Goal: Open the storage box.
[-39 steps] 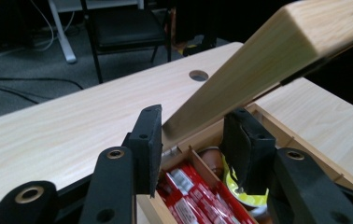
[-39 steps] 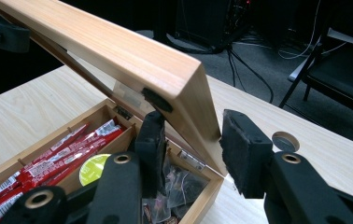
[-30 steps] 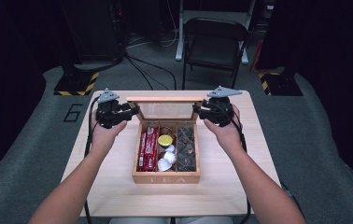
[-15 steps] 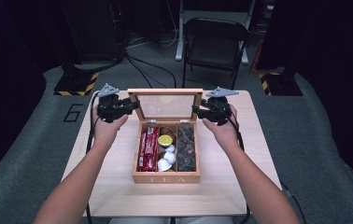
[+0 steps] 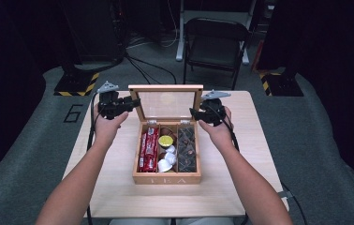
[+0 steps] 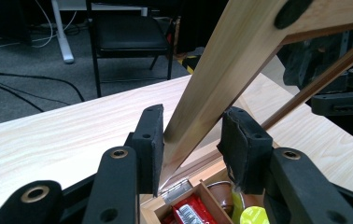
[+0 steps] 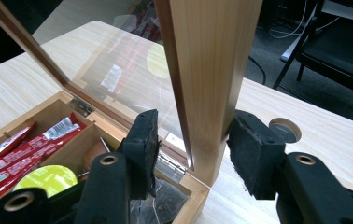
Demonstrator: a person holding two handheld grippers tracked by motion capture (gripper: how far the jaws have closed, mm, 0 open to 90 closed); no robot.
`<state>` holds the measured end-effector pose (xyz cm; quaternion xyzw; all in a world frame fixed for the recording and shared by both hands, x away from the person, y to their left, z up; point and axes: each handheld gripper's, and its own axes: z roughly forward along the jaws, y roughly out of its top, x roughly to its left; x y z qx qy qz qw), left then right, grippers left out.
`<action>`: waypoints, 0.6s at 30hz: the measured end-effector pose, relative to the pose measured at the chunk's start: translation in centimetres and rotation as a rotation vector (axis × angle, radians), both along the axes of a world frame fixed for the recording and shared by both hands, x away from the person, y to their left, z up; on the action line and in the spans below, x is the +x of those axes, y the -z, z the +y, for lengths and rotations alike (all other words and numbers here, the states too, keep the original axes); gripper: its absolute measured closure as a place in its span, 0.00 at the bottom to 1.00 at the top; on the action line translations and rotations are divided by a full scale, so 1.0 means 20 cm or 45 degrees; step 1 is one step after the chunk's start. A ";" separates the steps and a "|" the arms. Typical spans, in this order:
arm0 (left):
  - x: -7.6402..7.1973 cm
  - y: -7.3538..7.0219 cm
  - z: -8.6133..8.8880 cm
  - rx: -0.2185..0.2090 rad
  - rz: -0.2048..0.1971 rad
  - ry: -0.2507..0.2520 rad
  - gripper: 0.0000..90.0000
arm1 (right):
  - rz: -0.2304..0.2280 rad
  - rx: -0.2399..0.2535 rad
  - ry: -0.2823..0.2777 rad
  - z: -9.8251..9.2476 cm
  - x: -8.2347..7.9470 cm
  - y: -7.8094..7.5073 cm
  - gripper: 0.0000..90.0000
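A: Where is the lid (image 5: 167, 101) of the wooden box (image 5: 166, 177) right now?

B: Standing raised at the back of the box, tilted away from the person, between the two tools. The left hand-held gripper (image 5: 129, 103) has the lid's left side rail between its jaws, and in the left gripper view (image 6: 191, 140) both pads sit against the wood, so it is clamped on the lid.

A: And the right hand-held gripper (image 5: 195, 114)?

B: Its jaws straddle the lid's right rail and have just been opening. In the right gripper view (image 7: 192, 140) the far pad touches the wood, while a slim gap shows at the near pad, so it no longer pinches the rail.

A: What lies below the jaws?

B: The open box on the tabletop (image 5: 119, 187), with red packets (image 5: 148, 149), a yellow pod (image 5: 166, 140) and dark tea bags (image 5: 186, 149) in its three compartments.
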<state>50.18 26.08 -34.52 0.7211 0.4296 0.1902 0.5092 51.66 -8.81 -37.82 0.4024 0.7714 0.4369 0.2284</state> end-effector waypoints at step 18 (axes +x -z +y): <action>0.06 -0.01 0.00 -0.018 0.017 -0.008 0.67 | 0.004 0.019 0.006 0.01 0.07 0.07 0.64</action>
